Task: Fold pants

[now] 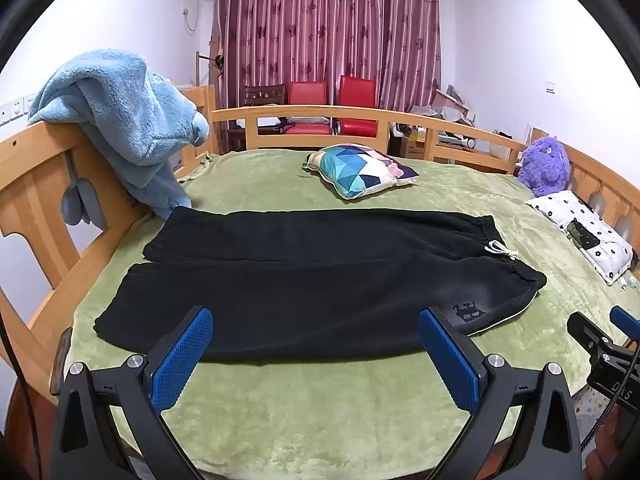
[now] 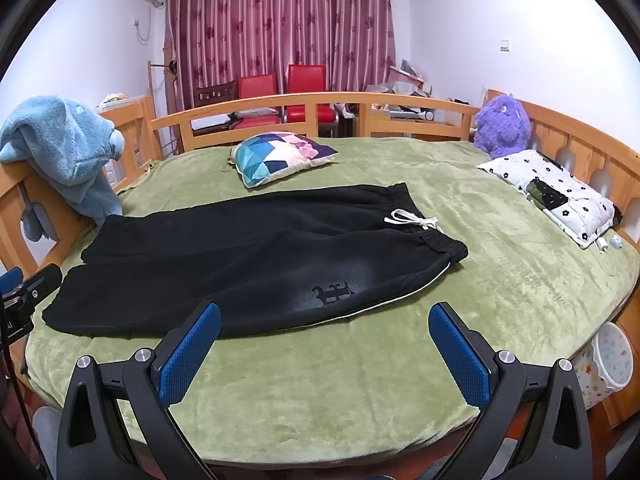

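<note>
Both grippers, left (image 1: 316, 328) and right (image 2: 324, 322), gape above flat pants (image 1: 312, 276).

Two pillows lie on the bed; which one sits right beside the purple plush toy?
The white flowered pillow, at the bed's right edge just in front of the purple plush. The geometric blue-and-pink pillow lies apart, mid-bed behind the pants.

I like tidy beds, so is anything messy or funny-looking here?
Mostly tidy. The pants lie flat, unfolded, on the green blanket. Odd bits: a blue robe slumps over the bed rail, and a white cable trails off the dotted pillow.
</note>
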The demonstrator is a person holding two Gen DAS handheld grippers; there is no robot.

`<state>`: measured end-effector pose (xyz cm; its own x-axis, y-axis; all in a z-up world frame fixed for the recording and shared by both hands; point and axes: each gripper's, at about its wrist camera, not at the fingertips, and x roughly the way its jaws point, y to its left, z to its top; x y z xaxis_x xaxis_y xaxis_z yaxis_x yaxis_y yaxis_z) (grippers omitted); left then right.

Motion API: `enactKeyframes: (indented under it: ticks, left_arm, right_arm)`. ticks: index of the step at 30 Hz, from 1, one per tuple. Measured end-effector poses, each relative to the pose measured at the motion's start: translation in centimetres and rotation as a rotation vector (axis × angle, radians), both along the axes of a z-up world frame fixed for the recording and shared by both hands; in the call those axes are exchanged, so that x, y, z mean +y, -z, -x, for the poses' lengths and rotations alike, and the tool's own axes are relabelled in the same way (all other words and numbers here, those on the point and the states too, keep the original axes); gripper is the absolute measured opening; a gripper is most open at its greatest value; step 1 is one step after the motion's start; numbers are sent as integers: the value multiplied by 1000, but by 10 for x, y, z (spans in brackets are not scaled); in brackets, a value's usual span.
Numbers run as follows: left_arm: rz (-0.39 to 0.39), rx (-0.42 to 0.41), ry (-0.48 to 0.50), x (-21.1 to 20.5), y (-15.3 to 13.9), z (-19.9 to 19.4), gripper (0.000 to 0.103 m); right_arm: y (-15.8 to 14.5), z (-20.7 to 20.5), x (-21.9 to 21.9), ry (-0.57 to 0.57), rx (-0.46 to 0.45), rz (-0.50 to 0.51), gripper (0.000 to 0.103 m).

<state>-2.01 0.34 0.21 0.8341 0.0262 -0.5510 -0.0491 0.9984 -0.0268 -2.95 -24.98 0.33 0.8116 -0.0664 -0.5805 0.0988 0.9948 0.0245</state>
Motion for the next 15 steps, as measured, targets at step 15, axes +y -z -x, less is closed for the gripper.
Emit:
enactKeyframes:
  ticks: [15]
  left_arm:
    - [-6, -8, 1, -3, 3, 2, 103]
  right_arm:
    - [-3, 5, 0, 2, -9, 0, 102]
